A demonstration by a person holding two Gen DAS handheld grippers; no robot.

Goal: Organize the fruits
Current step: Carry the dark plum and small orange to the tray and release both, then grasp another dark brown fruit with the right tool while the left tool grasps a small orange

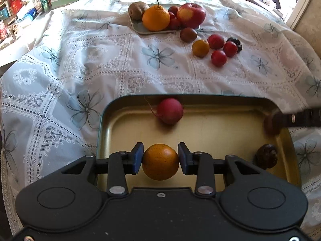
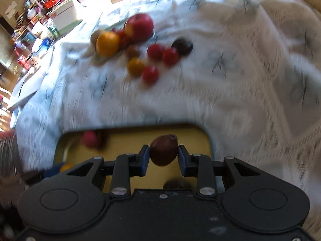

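Fruit sits in both grippers above the gold metal tray point(image 1: 220, 128). Left gripper point(image 1: 160, 161) clamps a smooth, round, speckled orange fruit point(image 1: 160, 161), with no clear long axis. Right gripper point(image 2: 164, 152) pinches a dark brown, slightly egg-shaped fruit point(image 2: 164, 150), long axis roughly upright. A red radish point(image 1: 170, 110) lies in the tray; beyond, on the lace tablecloth point(image 1: 100, 64), a plate point(image 1: 140, 29) holds an apple point(image 1: 191, 15).
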